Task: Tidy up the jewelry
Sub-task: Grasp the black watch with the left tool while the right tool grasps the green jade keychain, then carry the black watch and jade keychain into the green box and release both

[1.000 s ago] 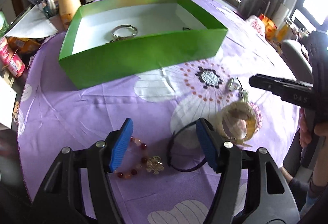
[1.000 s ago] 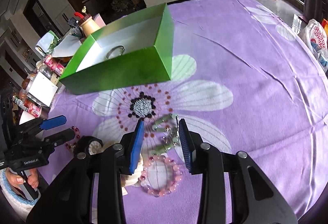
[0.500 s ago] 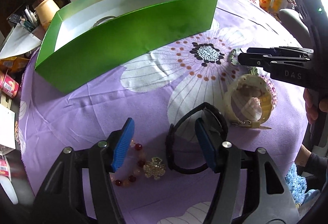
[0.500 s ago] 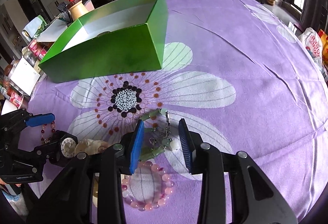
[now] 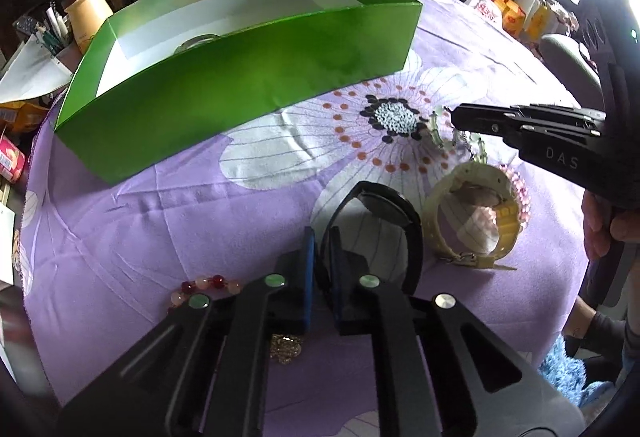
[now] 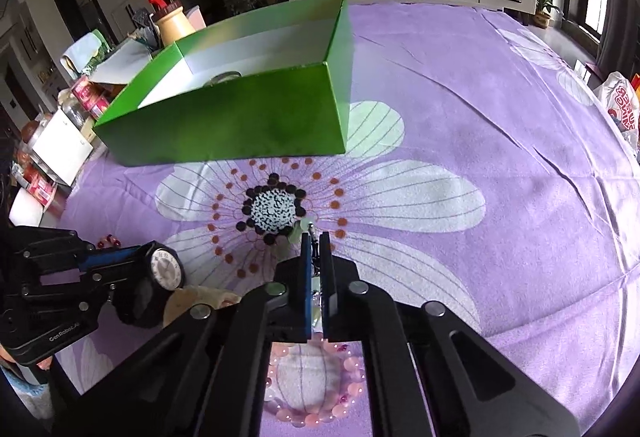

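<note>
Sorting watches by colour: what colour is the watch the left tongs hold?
Black watch, clearest in the left wrist view.

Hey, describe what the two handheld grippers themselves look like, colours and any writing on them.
Both are black plastic with round silver screws and blue pads on their fingers. The left gripper shows the white lettering "GenRobot.AI" in the right wrist view; the right gripper carries the letters "DAS" in the left wrist view. No cables are visible.

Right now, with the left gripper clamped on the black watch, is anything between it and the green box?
Nothing lies on the cloth between the black watch and the green box. The only barrier is the box's near wall, so the left gripper must lift the watch over it. The cream watch sits off to the right, clear of that path.
</note>
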`<act>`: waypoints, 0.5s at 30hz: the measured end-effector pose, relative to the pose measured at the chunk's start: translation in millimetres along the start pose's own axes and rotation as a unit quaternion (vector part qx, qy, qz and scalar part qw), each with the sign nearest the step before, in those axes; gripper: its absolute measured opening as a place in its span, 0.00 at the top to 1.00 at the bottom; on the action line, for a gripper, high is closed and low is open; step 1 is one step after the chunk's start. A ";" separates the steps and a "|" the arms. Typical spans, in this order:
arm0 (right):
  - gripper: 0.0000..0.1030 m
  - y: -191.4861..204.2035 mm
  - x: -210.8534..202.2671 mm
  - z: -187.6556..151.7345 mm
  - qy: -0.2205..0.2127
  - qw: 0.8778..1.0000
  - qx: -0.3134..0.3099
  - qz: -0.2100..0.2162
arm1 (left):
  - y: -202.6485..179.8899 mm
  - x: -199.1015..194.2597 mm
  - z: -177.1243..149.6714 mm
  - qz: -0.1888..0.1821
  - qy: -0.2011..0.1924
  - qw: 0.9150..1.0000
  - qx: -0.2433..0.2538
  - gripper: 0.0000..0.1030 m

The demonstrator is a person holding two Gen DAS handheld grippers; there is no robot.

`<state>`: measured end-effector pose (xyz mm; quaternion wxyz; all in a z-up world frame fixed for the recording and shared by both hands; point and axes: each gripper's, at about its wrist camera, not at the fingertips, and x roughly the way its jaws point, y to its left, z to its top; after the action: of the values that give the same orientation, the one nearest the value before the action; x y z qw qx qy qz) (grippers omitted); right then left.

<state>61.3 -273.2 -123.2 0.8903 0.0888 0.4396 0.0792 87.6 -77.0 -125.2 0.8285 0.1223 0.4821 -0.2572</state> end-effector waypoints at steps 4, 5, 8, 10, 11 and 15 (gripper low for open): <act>0.97 -0.1 -12.1 3.4 -0.016 1.000 0.005 0.006 | 9.8 -6.1 -0.4 -0.013 -0.008 0.999 -0.033 0.94; 0.97 -0.3 -16.5 4.5 -0.022 1.000 0.007 0.009 | 11.6 -7.5 -0.4 -0.014 -0.010 0.999 -0.041 0.94; 0.97 0.2 -30.0 8.1 -0.039 0.999 0.009 0.015 | 17.2 -15.5 -0.2 -0.022 -0.018 0.998 -0.055 0.94; 0.97 0.8 -37.9 11.2 -0.049 0.999 0.011 0.020 | 20.6 -24.5 1.4 -0.025 -0.028 0.997 -0.062 0.94; 0.97 1.0 -42.4 13.3 -0.054 0.998 0.010 0.022 | 22.3 -27.7 1.2 -0.026 -0.031 0.997 -0.063 0.94; 0.97 5.6 -55.5 19.6 -0.071 0.997 0.008 0.031 | 27.3 -47.0 5.3 -0.024 -0.052 0.996 -0.073 0.94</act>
<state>43.2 -281.7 -67.5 0.9158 0.1150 0.3725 0.0966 87.4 -42.0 -83.2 0.8528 0.0363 0.4587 -0.2472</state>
